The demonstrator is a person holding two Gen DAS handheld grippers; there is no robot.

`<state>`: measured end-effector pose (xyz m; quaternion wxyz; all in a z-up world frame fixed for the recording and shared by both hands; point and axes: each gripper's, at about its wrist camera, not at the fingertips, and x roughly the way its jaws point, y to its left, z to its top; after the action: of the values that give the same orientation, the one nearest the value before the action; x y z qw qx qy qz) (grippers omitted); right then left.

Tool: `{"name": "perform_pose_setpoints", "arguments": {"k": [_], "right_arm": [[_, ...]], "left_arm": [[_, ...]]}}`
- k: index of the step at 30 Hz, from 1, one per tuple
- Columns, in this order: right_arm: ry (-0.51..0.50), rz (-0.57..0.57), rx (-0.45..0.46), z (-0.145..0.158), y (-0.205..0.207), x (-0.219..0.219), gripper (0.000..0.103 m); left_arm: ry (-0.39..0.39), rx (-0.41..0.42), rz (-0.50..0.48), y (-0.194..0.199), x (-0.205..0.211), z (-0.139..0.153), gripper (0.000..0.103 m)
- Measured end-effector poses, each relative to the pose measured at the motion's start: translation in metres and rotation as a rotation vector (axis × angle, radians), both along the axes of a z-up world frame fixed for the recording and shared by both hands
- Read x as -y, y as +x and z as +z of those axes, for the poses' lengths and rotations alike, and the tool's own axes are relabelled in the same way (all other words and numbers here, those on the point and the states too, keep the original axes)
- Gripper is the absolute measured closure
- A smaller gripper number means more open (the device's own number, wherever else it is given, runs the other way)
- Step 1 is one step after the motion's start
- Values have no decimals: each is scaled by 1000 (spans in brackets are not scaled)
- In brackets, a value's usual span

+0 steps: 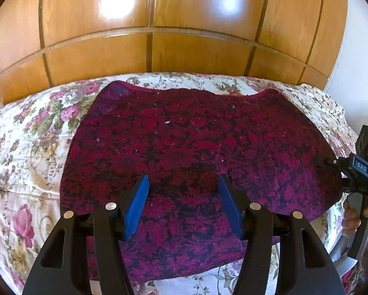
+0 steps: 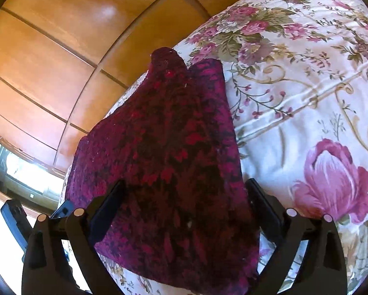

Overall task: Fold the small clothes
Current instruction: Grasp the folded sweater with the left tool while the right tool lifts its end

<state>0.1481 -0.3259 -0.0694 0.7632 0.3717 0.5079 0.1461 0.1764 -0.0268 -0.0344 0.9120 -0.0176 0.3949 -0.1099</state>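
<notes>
A dark red and magenta patterned cloth (image 1: 196,142) lies spread flat on the floral bedspread (image 1: 26,152). My left gripper (image 1: 182,184) is open, its blue pads (image 1: 137,204) hovering over the cloth's near middle, holding nothing. My right gripper shows in the left wrist view (image 1: 331,162) at the cloth's right edge. In the right wrist view the cloth (image 2: 164,147) fills the gap between the right gripper's (image 2: 184,189) spread dark fingers (image 2: 265,206); the jaws stand wide apart on either side of the cloth's end.
A wooden panelled wardrobe (image 1: 159,24) stands behind the bed. The bedspread (image 2: 306,98) stretches away to the right in the right wrist view. A white wall (image 1: 356,61) is at far right. A hand (image 1: 353,218) holds the right gripper's handle.
</notes>
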Motion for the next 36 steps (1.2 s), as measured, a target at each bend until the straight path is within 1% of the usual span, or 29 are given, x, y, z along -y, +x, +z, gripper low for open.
{"name": "perform_pose_setpoints", "arguments": {"k": [3, 6, 7, 9, 12, 13, 14, 15, 16, 17, 18, 20, 21, 22, 23, 24, 25, 27, 31, 36], "right_arm": [[0, 3, 2, 0, -1, 0, 12], [-3, 4, 1, 0, 0, 0, 13], [-4, 3, 1, 0, 0, 0, 13], [-4, 1, -2, -1, 0, 1, 13], [-8, 3, -6, -1, 2, 0, 14], [-9, 5, -6, 0, 2, 0, 15], [-7, 9, -6, 0, 2, 0, 16], [-7, 13, -6, 1, 2, 0, 20], [-9, 17, -6, 1, 2, 0, 22], [-10, 20, -6, 1, 2, 0, 22], [-10, 22, -7, 1, 3, 0, 23], [-9, 26, -10, 0, 5, 0, 25], [-9, 28, -11, 0, 6, -1, 27], [-8, 32, -12, 0, 7, 0, 30], [-5, 34, -13, 2, 7, -1, 33], [-7, 37, -13, 5, 7, -2, 38], [-14, 43, -9, 8, 7, -2, 42], [-34, 50, 4, 18, 6, -5, 48], [-43, 49, 37, 42, 7, -9, 57], [-44, 82, 140, 91, 12, -31, 64]], "left_arm": [[-2, -5, -5, 1, 0, -3, 46], [-5, -9, -9, 3, 0, -4, 46], [-14, -8, -9, 3, -1, -3, 46], [-56, -2, -11, 1, -6, 1, 46], [-86, -26, -2, 6, -15, -1, 46], [-105, -39, 5, 8, -19, -3, 46], [-147, -52, 9, 9, -25, -4, 47], [-215, -63, 22, 9, -35, -3, 48], [-256, -65, 31, 9, -41, -1, 48], [-312, -59, 43, 7, -51, 3, 49], [-338, -53, 51, 6, -57, 6, 52], [-375, -53, 47, 5, -67, 8, 66], [-372, -57, 46, 5, -71, 8, 68], [-351, -59, 44, 5, -73, 7, 68], [-336, -65, 39, 7, -74, 6, 75], [-310, -85, 34, 8, -75, 1, 77], [-297, -105, 31, 10, -76, -3, 78], [-306, -131, 30, 13, -81, -12, 79], [-333, -146, 18, 16, -84, -14, 79], [-370, -168, -7, 22, -90, -19, 79]]}}
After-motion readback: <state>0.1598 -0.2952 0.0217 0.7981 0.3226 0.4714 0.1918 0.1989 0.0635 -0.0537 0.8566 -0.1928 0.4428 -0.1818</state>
